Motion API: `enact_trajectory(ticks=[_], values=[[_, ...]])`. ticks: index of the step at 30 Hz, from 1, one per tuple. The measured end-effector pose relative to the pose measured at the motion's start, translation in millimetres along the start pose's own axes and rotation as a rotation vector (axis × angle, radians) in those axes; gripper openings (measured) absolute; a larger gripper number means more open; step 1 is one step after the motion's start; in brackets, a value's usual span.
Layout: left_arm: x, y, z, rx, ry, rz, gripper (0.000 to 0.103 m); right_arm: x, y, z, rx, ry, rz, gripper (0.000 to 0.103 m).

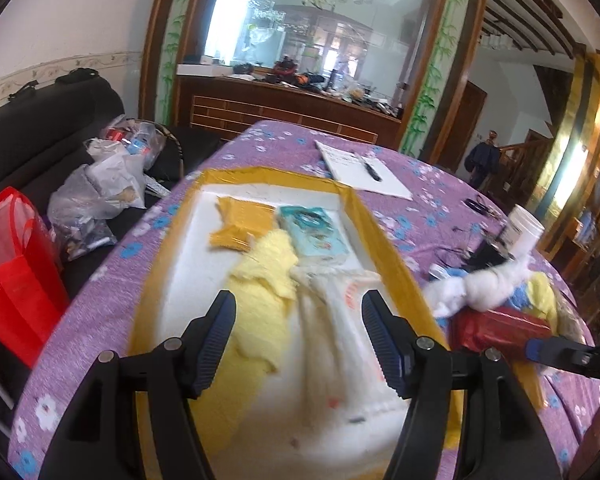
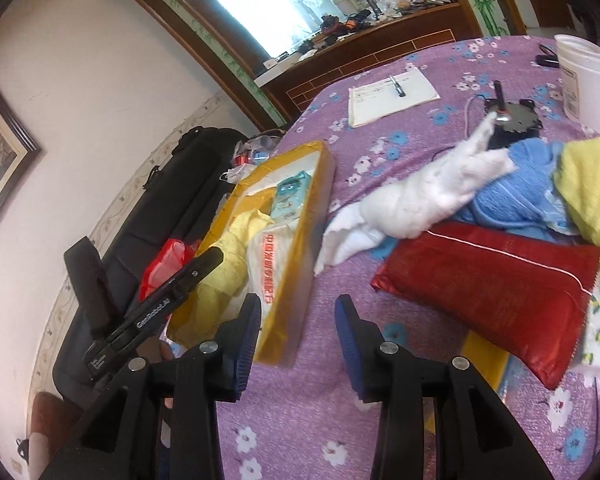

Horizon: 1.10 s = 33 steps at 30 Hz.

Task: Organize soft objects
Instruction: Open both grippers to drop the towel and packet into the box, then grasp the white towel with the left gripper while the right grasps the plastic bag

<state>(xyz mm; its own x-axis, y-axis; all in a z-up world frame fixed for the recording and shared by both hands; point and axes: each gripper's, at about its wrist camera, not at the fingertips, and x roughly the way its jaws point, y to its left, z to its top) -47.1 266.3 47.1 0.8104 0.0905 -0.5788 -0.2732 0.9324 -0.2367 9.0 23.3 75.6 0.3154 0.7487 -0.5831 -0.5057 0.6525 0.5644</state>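
We note a purple tablecloth (image 2: 380, 420) printed with white and blue flowers. The shallow box (image 1: 384, 240) has yellow-taped walls and a white floor. Inside we record a pale yellow fluffy towel (image 1: 268, 280), a teal tissue packet (image 1: 314, 230) and a white cloth with red lettering (image 2: 276, 260). Outside lie a glossy red pouch (image 2: 488, 292), a white towel (image 2: 412, 204) and a blue towel (image 2: 520, 196).

Beyond the fingers, a white notepad (image 1: 366, 170) with a black pen (image 1: 368, 167) on it lies on the counter (image 1: 432, 208) under purple floral cloth. Right of the fingers, a white jar (image 2: 586, 80) stands upright. Left of them: black sofa (image 1: 40, 128), red bag (image 1: 16, 264), clear plastic bags (image 1: 100, 184).
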Motion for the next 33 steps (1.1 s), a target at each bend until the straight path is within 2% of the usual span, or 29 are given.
enact_trajectory(ticks=[10,15,17,19,21,22,24,26,30,31,33], values=[[-19,-72,-18,0.151,0.017,-0.116,0.073,-33,-12,2,0.015,-0.062,-0.006,0.046],[-18,-107,-22,0.249,0.037,-0.140,0.076,-75,-29,9,0.040,-0.153,-0.027,0.047],[-16,-117,-21,0.280,0.048,-0.153,0.080,-94,-37,14,0.046,-0.200,-0.051,0.053],[-14,-130,-15,0.316,0.059,-0.165,0.082,-115,-51,17,0.062,-0.260,-0.101,0.066],[-8,-139,-9,0.342,0.080,-0.175,0.087,-133,-73,20,0.099,-0.318,-0.164,0.071],[-4,-143,-7,0.356,0.100,-0.182,0.090,-138,-84,22,0.114,-0.334,-0.193,0.072],[7,-152,-2,0.392,0.142,-0.183,0.091,-146,-112,22,0.162,-0.365,-0.247,0.072],[22,-165,2,0.431,0.184,-0.169,0.091,-149,-143,17,0.237,-0.390,-0.255,0.072],[54,-180,10,0.474,0.240,-0.123,0.091,-144,-182,15,0.387,-0.345,-0.142,0.072],[61,-181,13,0.470,0.256,-0.115,0.091,-142,-184,15,0.392,-0.337,-0.138,0.072],[77,-186,18,0.460,0.293,-0.118,0.091,-140,-182,17,0.381,-0.324,-0.184,0.071]])
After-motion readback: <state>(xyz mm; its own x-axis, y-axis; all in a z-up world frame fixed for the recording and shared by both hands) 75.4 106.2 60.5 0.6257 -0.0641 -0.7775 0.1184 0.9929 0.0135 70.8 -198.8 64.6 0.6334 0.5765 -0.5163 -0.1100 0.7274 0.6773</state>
